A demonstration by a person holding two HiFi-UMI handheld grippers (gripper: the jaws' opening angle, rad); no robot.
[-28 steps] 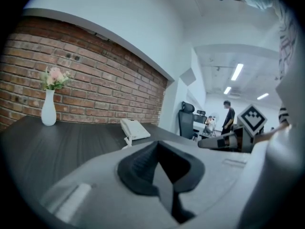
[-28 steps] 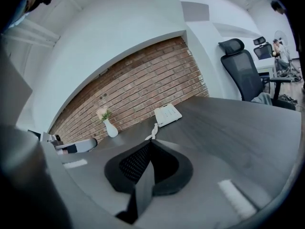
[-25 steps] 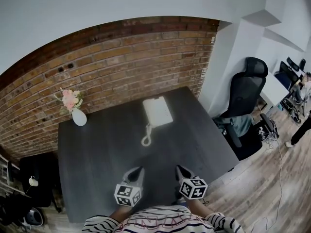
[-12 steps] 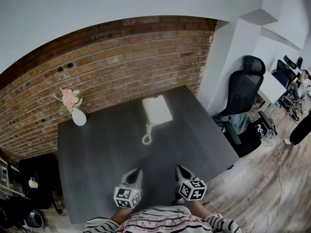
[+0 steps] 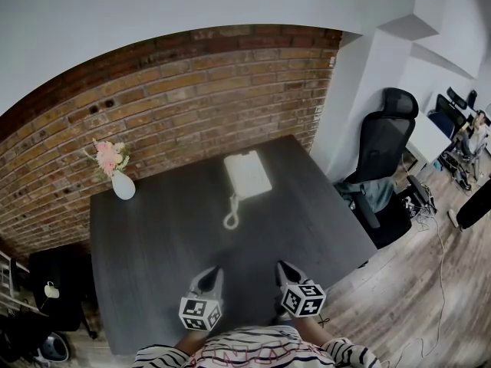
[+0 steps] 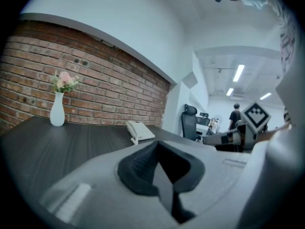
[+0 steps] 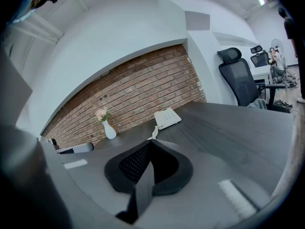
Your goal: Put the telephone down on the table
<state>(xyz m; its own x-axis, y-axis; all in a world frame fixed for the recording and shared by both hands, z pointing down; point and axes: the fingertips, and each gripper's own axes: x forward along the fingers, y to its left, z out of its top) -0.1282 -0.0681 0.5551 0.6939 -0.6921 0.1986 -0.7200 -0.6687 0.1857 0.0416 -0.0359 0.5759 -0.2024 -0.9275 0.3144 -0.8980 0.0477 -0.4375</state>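
A white telephone (image 5: 248,174) lies flat on the dark table (image 5: 153,244) near its far edge, with its coiled cord (image 5: 231,213) trailing toward me. It also shows in the left gripper view as the telephone (image 6: 140,130) and in the right gripper view as the telephone (image 7: 167,118). My left gripper (image 5: 211,274) and right gripper (image 5: 285,270) hover side by side over the near edge of the table, well short of the telephone. Both are shut with nothing between the jaws.
A white vase with pink flowers (image 5: 121,181) stands at the table's far left corner, in front of a brick wall (image 5: 192,98). A black office chair (image 5: 387,159) stands right of the table. A black side stand with a cup (image 5: 51,288) is at the left.
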